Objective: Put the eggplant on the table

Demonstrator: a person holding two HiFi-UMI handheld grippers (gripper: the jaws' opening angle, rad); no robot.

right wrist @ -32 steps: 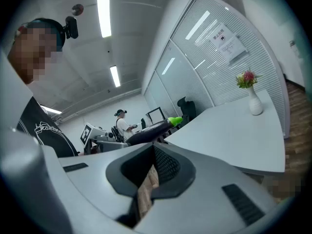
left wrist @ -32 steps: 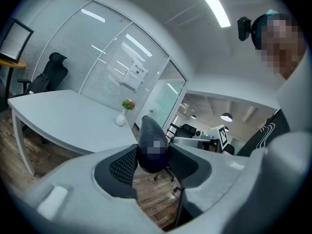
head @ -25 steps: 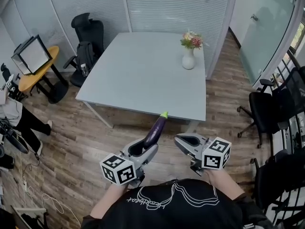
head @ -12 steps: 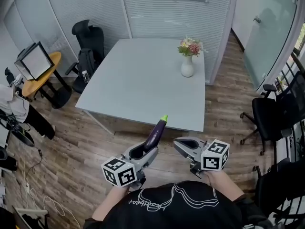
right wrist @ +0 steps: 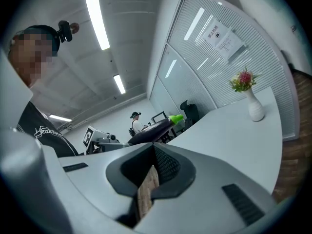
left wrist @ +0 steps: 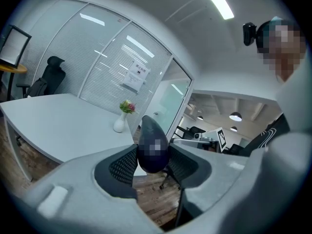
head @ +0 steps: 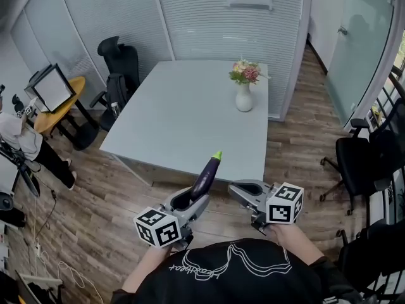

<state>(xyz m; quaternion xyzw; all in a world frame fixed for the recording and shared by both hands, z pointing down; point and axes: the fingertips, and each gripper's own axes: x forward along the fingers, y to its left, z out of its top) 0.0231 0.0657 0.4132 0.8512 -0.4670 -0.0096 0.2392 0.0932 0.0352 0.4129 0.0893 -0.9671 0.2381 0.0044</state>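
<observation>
Head view: set high above the person's shoulders, tipped steeply down and forward. Left gripper [head: 195,194] and right gripper [head: 235,187] sit low and close in frame, with the table [head: 190,113] beyond.

Left gripper view: wide-angle, just behind its own jaws, facing along them roughly level over the table's near edge toward the vase [left wrist: 119,124].

Right gripper view: same mounting, frame rolled so the table slants.

Shared: table and vase in all three. Each gripper view catches the other gripper alongside; the right one also takes in the eggplant [right wrist: 156,127].

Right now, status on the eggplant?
Left gripper shut on eggplant, aloft, not yet on table. Right gripper shut, empty. Flower vase far right, not in the way.
</observation>
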